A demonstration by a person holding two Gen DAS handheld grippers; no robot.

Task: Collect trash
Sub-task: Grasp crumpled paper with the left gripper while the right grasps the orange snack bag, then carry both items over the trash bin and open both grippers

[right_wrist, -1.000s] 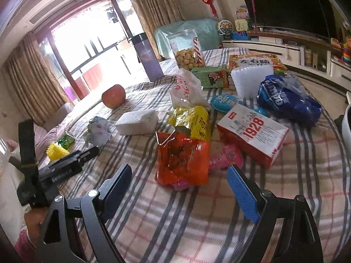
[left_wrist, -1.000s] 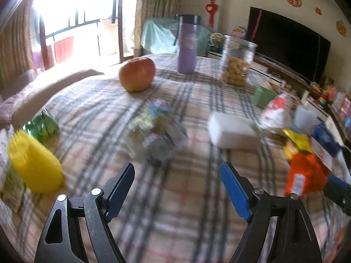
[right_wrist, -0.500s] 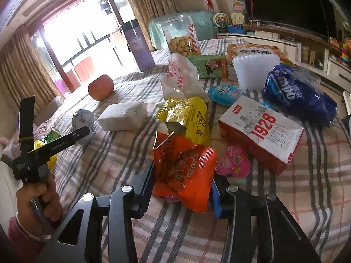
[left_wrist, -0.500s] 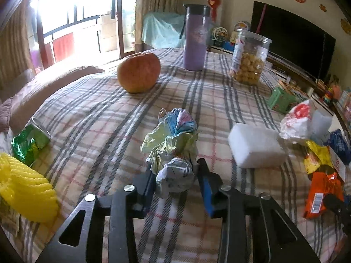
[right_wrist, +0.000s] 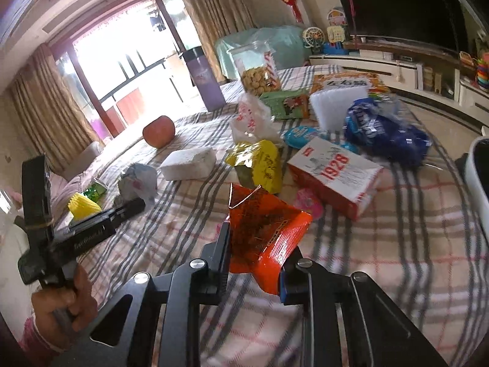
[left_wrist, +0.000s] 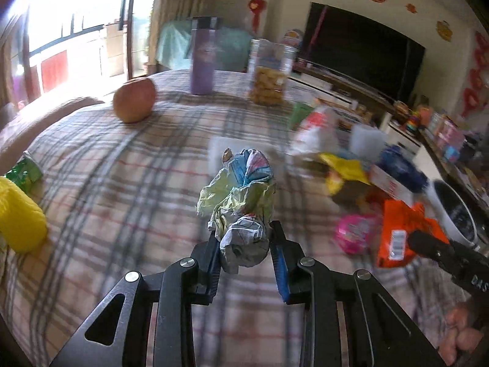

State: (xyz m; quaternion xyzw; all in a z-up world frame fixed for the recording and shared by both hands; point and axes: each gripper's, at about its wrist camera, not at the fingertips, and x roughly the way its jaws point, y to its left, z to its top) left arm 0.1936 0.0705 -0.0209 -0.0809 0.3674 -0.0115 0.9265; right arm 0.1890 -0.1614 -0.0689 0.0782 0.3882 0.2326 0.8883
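My left gripper [left_wrist: 244, 241] is shut on a crumpled paper wrapper [left_wrist: 241, 208], pale yellow, blue and white, and holds it above the plaid tablecloth [left_wrist: 122, 202]. The wrapper also shows in the right wrist view [right_wrist: 139, 180], with the left gripper [right_wrist: 134, 206] behind it. My right gripper [right_wrist: 255, 252] is shut on a torn orange snack bag [right_wrist: 262, 235], lifted off the cloth. The orange bag also shows in the left wrist view [left_wrist: 403, 232]. A white bin [left_wrist: 455, 214] stands at the right table edge.
On the table are an apple [left_wrist: 134, 100], a purple tumbler [left_wrist: 202, 61], a cookie jar [left_wrist: 269, 76], a white foam block [right_wrist: 188, 163], a yellow bag [right_wrist: 259, 165], a "1928" box [right_wrist: 333, 174], a blue bag [right_wrist: 385, 131], a pink packet [right_wrist: 307, 202] and a yellow object [left_wrist: 18, 214].
Both grippers closed: the left on the crumpled wrapper, the right on the orange bag. Both items have since risen off the cloth and the left gripper has swung right.
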